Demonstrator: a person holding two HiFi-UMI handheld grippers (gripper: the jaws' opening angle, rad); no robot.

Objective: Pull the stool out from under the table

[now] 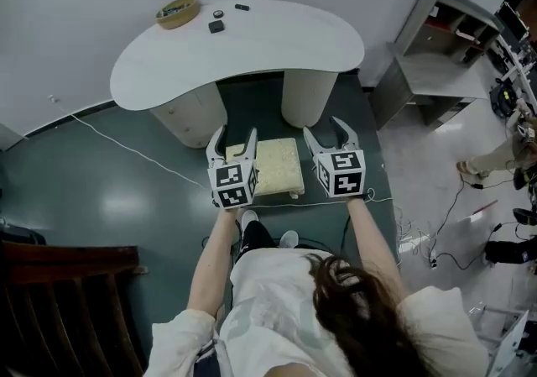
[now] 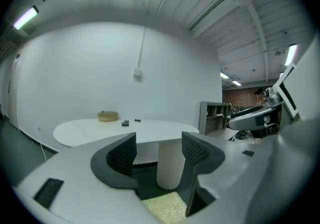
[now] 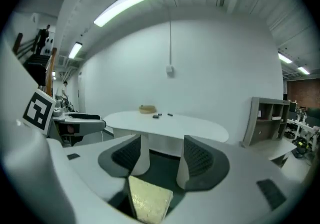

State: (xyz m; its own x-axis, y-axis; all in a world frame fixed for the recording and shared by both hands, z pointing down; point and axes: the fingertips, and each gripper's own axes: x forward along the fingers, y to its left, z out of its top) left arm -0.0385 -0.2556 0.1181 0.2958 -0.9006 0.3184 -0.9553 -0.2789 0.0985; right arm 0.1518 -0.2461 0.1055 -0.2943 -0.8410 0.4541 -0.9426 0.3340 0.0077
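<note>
Stool [image 1: 277, 167]: cream-topped, on the floor just near of the table [image 1: 252, 52], lying between and below the two grippers, touching neither. Left gripper [image 1: 236, 135]: jaws wide, nothing held. Right gripper [image 1: 325, 128]: jaws wide, nothing held.

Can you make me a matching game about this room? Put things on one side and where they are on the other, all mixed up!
Things:
1. stool
2. tan bowl
3. grey shelf unit
4. dark wooden chair

Places:
A. on top of the white table, near its far edge
B. on the dark floor, just in front of the table
C. bottom left corner of the head view
D. to the right of the table

Pairs: 1-B, 2-A, 3-D, 4-C
</note>
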